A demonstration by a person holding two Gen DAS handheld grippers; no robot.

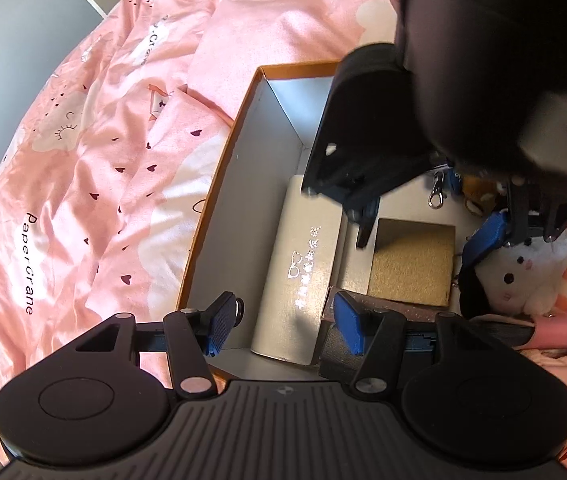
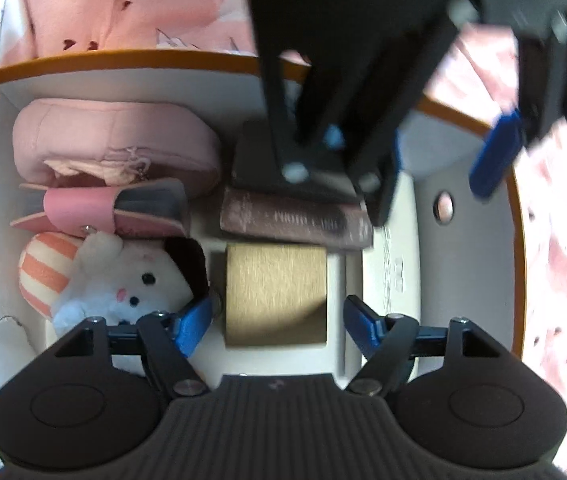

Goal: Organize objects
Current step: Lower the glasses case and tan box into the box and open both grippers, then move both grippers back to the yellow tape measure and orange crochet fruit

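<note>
both hand-held grippers apart over orange-rimmed box (image 2: 131, 55), gold card (image 2: 275, 294) between right hand-held gripper (image 2: 273, 326) fingers, untouched

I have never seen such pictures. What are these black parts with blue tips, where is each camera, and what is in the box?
They are two hand-held grippers, each carrying its own camera looking along its jaws. One view is from the left gripper, the other from the right gripper. Both hang over an orange-rimmed box on a pink bedcover. Inside lie a white case, a gold square box, a plush rabbit and a pink pouch. Both jaws stand open, holding nothing.
</note>
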